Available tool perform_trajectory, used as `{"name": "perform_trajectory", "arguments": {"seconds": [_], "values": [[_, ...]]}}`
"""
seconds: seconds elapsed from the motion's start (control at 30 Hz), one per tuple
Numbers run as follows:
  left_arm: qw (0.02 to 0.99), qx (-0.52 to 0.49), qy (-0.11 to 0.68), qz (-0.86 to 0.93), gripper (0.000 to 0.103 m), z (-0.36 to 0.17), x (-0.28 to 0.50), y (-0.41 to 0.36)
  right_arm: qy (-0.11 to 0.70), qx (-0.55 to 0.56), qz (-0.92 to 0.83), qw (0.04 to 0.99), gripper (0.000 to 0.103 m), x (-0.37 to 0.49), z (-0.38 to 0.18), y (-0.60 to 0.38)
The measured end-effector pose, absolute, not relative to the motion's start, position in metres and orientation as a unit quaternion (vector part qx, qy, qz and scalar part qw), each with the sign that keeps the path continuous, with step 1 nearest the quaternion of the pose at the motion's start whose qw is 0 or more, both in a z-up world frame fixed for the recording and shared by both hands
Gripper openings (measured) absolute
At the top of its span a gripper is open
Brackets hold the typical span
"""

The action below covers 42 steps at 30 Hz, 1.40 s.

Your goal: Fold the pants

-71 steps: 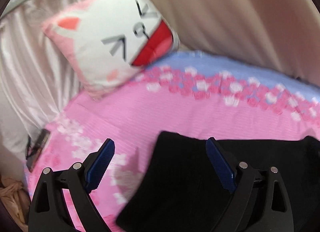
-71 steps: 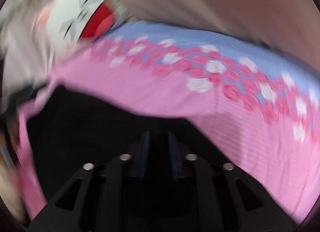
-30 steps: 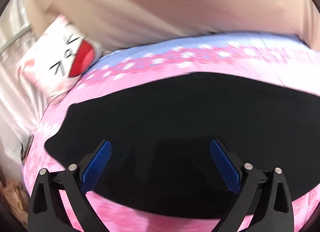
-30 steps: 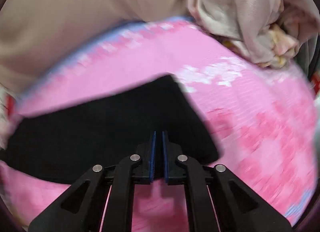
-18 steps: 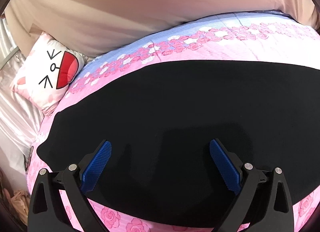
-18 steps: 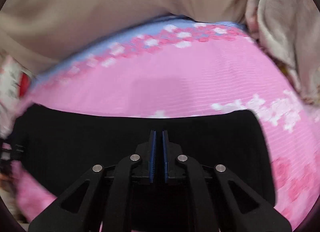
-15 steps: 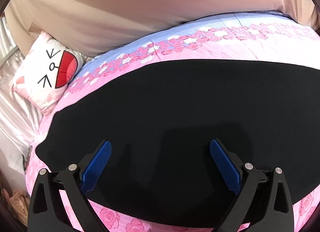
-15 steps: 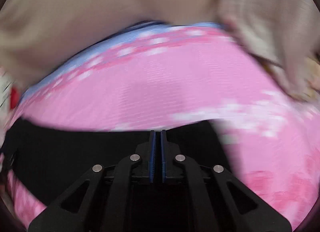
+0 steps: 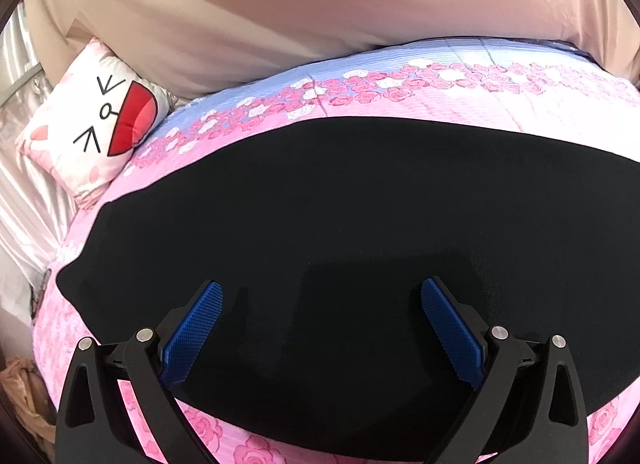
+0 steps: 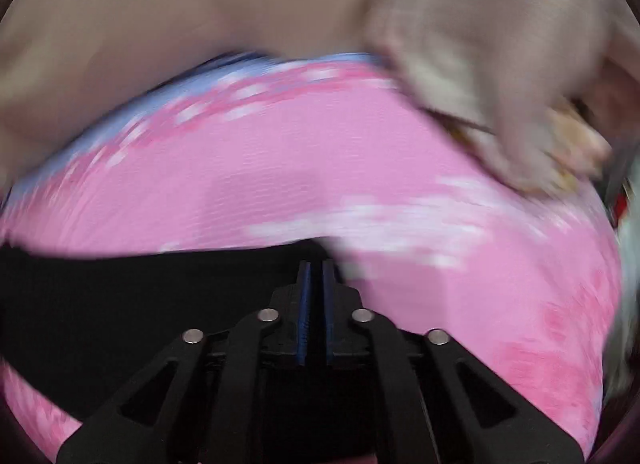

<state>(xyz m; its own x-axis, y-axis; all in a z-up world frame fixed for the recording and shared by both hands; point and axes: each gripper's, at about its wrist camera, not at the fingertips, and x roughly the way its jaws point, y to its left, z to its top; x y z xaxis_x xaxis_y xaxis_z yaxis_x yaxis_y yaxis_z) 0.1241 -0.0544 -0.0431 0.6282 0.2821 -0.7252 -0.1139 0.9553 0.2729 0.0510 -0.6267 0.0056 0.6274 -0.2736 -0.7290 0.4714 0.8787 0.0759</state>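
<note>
The black pants (image 9: pixel 340 223) lie flat on the pink flowered bedspread (image 9: pixel 440 103) and fill the middle of the left wrist view. My left gripper (image 9: pixel 320 292) is open and empty, hovering over the near part of the pants. In the blurred right wrist view the pants (image 10: pixel 140 296) fill the lower left. My right gripper (image 10: pixel 315 268) is shut above their right end near the top corner; no cloth shows between its blue pads.
A white cat-face pillow (image 9: pixel 96 119) leans at the bed's left end against silky pale fabric (image 9: pixel 24 191). A beige cover (image 9: pixel 320 11) rises behind the bed. Crumpled pale bedding (image 10: pixel 500 75) lies at the bed's far right.
The left view has settled low over the spread pants, then held almost still. The right gripper has stayed shut and swings sideways along the pants' right end.
</note>
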Motion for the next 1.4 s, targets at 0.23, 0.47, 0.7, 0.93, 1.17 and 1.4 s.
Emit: {"name": "perform_trajectory", "arguments": {"seconds": [0.23,0.47,0.7,0.93,1.17,1.4], "values": [[0.896,0.110,0.414,0.115,0.098,-0.044,0.123,-0.058,0.355,0.212,-0.197,0.889,0.047,-0.052,0.015,-0.637],[0.897,0.109,0.412,0.115,0.098,-0.043,0.123,-0.057,0.353,0.199,-0.162,0.900,0.070,-0.053,0.009,-0.589],[0.899,0.105,0.410,0.113,0.098,-0.041,0.121,-0.054,0.386,0.154,-0.149,0.897,0.036,-0.005,0.003,-0.571],[0.905,0.098,0.407,0.076,0.098,-0.031,0.111,-0.065,0.383,0.115,-0.175,0.900,0.009,0.001,0.009,-0.572],[0.900,0.131,0.411,0.065,0.098,-0.040,0.116,-0.082,0.386,0.142,-0.179,0.893,0.014,0.002,-0.002,-0.589],[0.903,0.119,0.407,0.067,0.098,-0.034,0.115,-0.073,0.346,0.111,-0.145,0.920,0.019,0.019,0.044,-0.557]]}}
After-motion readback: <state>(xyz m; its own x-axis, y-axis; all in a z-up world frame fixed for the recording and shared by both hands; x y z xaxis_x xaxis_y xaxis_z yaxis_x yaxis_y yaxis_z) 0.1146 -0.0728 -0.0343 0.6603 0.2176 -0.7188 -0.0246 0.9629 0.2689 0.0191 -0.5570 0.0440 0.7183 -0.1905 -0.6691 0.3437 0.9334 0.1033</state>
